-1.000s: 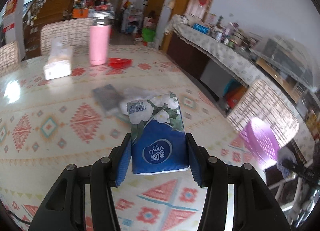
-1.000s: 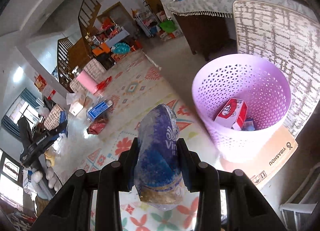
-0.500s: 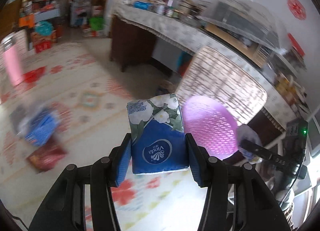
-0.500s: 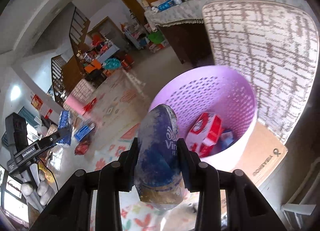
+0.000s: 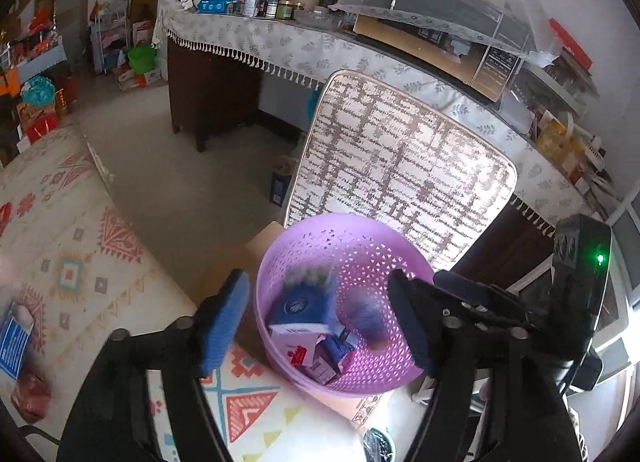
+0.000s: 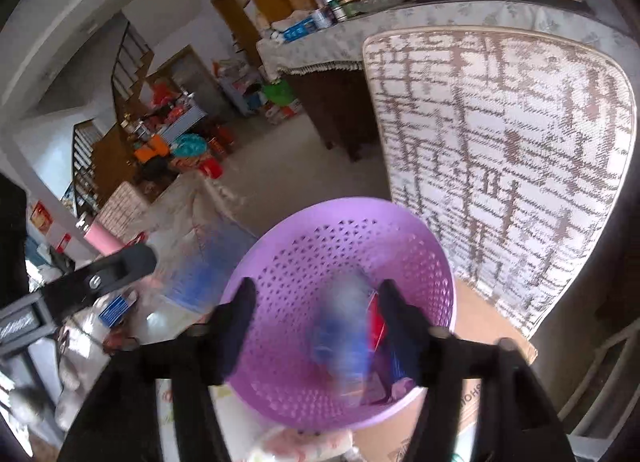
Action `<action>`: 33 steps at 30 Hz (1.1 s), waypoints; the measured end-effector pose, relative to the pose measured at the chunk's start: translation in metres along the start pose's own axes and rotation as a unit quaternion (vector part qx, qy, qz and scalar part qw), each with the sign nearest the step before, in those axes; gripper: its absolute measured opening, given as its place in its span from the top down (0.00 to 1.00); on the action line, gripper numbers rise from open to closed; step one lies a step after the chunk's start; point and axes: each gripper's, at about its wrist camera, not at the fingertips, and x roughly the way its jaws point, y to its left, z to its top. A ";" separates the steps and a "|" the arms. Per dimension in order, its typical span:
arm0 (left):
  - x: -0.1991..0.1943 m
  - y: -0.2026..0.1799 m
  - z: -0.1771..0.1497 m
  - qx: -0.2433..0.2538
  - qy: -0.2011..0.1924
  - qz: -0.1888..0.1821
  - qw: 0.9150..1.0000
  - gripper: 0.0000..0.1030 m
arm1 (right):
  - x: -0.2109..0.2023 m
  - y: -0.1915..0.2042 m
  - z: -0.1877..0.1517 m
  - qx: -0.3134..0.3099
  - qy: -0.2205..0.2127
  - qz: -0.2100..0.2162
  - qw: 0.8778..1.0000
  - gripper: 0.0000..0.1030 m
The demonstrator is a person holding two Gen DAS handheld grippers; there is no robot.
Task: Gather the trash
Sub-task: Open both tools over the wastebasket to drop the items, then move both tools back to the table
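A purple lattice basket (image 5: 360, 250) stands below both grippers, on a cardboard sheet beside the table edge. My left gripper (image 5: 316, 322) hangs over it, jaws opening. The blue flowered tissue pack (image 5: 304, 298) drops blurred between its fingers, touching neither pad. My right gripper (image 6: 320, 314) is over the same basket (image 6: 340, 246), jaws opening too. Its crumpled blue pack (image 6: 344, 334) falls free as a blur and also shows as a blue smear (image 5: 368, 318) in the left wrist view. Cartons (image 5: 296, 338) lie in the basket's bottom.
A woven chair back (image 5: 400, 166) rises right behind the basket. A cloth-covered sideboard (image 5: 280, 46) with jars runs along the wall. On the patterned tablecloth (image 5: 80, 262) lie a blue packet (image 5: 16, 338) and a red wrapper (image 5: 30, 398). Bare floor lies between table and sideboard.
Both grippers swung from the table to above the basket. Both were shut on their packs half a second ago; now the jaws stand apart and the packs are falling in.
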 end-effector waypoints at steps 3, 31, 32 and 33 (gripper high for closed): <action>-0.015 0.006 -0.010 0.009 -0.007 0.032 0.999 0.22 | 0.001 0.005 -0.007 -0.004 0.002 0.010 1.000 0.29; -0.200 0.270 -0.179 -0.244 -0.040 0.242 0.938 0.22 | 0.088 0.208 -0.116 -0.109 0.072 0.168 0.977 0.11; -0.196 0.277 -0.180 -0.250 -0.039 0.234 0.939 0.22 | 0.088 0.208 -0.117 -0.110 0.068 0.162 0.978 0.11; -0.192 0.278 -0.179 -0.249 -0.039 0.229 0.940 0.22 | 0.089 0.207 -0.118 -0.108 0.070 0.159 0.979 0.11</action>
